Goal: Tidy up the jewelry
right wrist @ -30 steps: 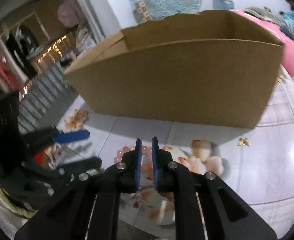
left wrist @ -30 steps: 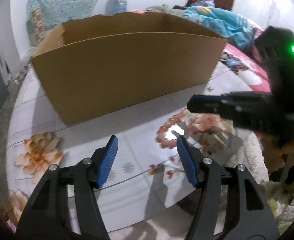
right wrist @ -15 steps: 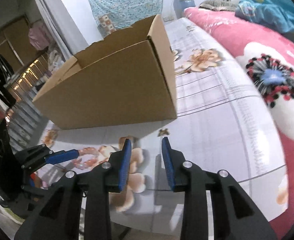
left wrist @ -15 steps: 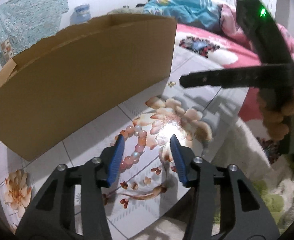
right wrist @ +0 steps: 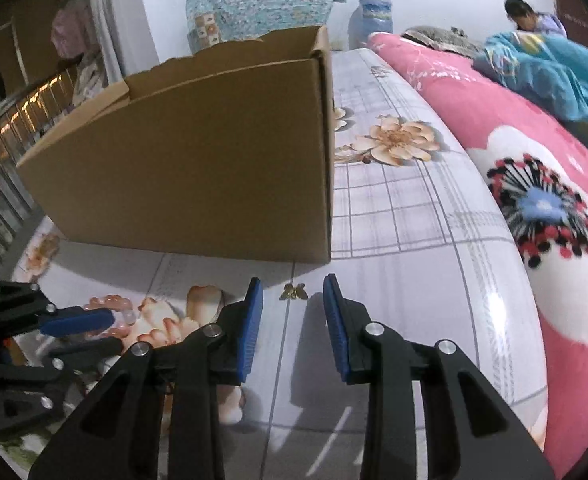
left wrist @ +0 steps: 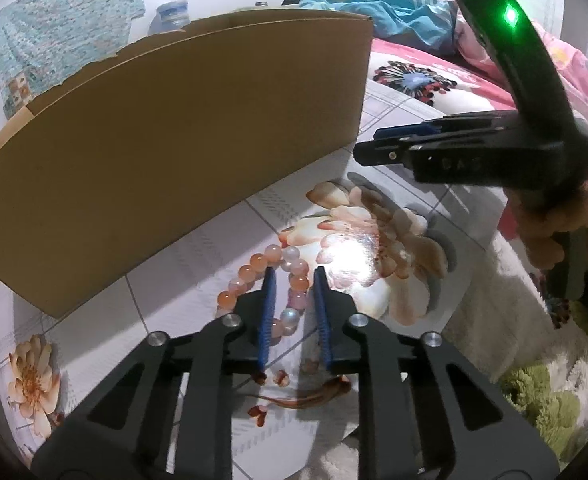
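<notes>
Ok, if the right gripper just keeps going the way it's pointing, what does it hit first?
Most likely the small gold butterfly piece, lying on the floral sheet just ahead of the open right gripper. The cardboard box stands farther back and left. Depth is hard to judge here.

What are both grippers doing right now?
Left gripper: jaws just closing around one side of the bead bracelet; firm grip cannot be told.
Right gripper: open, empty, small gold charm ahead.

No legible text, faint embossed marks on right gripper [left wrist: 377, 142]
</notes>
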Motion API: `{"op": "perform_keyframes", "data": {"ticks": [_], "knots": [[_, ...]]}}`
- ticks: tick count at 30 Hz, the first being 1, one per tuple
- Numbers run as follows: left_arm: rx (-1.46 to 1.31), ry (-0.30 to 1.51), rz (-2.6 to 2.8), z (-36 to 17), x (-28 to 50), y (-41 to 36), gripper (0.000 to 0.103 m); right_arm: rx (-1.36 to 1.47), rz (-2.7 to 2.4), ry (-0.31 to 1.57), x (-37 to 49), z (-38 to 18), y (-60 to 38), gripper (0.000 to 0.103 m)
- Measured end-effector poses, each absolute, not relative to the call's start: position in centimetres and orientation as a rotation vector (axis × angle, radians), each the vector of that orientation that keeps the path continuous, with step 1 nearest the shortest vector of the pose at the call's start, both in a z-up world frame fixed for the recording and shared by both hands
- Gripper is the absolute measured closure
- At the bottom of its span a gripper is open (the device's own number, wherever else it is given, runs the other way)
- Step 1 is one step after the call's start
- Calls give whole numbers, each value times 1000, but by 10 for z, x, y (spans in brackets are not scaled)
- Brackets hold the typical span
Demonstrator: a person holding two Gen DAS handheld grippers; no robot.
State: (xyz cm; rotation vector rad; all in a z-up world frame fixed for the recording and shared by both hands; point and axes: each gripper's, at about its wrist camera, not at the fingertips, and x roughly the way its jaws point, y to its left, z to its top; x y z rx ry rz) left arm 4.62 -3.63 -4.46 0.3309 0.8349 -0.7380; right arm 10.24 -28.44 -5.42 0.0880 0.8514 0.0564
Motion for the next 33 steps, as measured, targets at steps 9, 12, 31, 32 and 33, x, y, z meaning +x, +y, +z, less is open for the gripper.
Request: {"op": "perform_keyframes", "data": {"ticks": [9,12,31,32,33], "knots": [[345,825,-737,-46,45,-36,90,18,95,855,111,-56,-282,81],[340,825,-738,-46,44,-36,91,-11,108,860,110,-56,-281,83],[338,825,-735,-47,43,-36,91,46,138,876,97,-49,-289,99],[338,825,-735,-47,43,-36,91,51,135,873,95,-47,-291,99],[338,826,-735,-47,43,-36,91,52,127,869,94,-46,-293,99]]}}
